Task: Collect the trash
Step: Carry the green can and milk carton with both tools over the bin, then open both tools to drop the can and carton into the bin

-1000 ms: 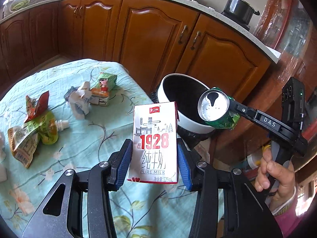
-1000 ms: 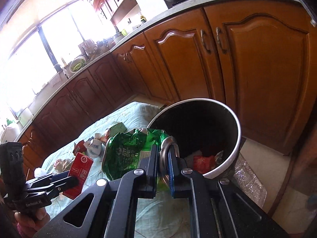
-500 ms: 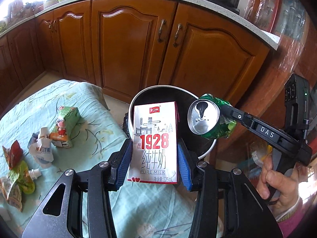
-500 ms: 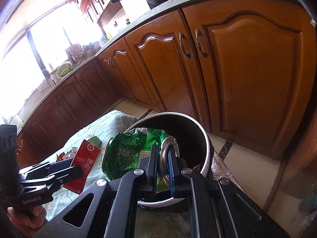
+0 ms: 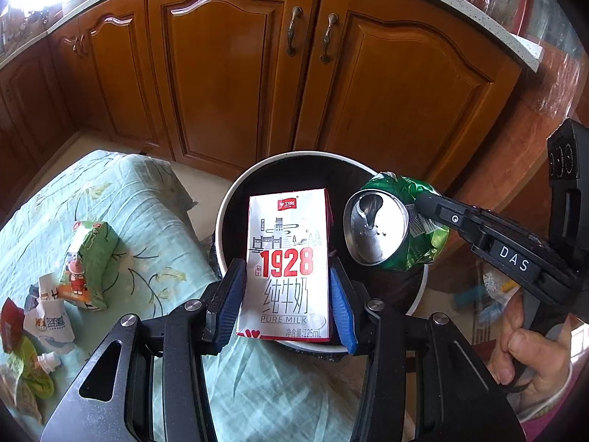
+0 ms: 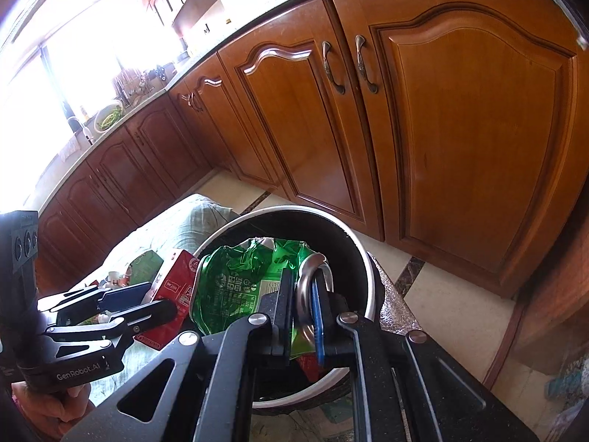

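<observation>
Left tongs [image 5: 287, 294]: clamp the milk carton [image 5: 287, 261] upright by its sides, poised over the bin [image 5: 230, 217] for a clean drop.
Right tongs [image 6: 300, 313]: pinch the crushed green can [image 6: 235, 287] by its rim, also above the bin.
Desk [image 5: 140, 199]: a juice box [image 5: 86, 261] and wrappers [image 5: 22, 353] wait, uncollected.

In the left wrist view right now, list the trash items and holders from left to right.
Crumpled wrappers → green juice carton → milk carton in the left gripper → crushed green can → right gripper → hand.
</observation>
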A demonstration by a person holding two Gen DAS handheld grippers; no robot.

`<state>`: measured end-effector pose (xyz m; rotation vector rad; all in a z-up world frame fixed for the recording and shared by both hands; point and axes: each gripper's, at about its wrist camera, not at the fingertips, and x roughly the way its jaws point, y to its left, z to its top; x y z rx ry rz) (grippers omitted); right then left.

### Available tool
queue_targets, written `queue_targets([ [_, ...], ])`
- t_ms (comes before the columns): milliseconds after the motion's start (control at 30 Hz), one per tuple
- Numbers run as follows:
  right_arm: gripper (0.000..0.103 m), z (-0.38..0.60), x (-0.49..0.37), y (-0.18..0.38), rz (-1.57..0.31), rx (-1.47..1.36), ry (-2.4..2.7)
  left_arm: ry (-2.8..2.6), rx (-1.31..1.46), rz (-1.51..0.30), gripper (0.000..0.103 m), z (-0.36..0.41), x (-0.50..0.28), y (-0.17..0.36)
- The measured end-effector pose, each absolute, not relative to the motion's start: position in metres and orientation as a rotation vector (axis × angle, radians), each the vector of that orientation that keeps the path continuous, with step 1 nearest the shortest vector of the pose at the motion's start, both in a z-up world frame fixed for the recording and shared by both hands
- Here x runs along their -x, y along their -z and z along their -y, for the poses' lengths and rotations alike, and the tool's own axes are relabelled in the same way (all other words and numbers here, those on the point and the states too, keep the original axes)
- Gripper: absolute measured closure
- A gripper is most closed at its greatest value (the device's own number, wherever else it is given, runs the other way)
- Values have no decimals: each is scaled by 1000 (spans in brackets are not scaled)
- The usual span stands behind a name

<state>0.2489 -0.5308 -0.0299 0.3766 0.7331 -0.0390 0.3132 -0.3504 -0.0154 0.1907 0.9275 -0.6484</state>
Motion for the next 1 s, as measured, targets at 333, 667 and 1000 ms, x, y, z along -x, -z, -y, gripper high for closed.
queue_targets([
  [333, 70, 535, -253, 34, -741, -398, 44, 647, -166, -946, 41, 353, -315, 16],
  [667, 12, 514, -217, 28, -619, -509, -32, 602, -56, -897, 36, 293, -284, 12],
  [1000, 8, 444, -200, 33, -632, -533, -151, 460, 43, -879, 34, 200, -241, 25],
])
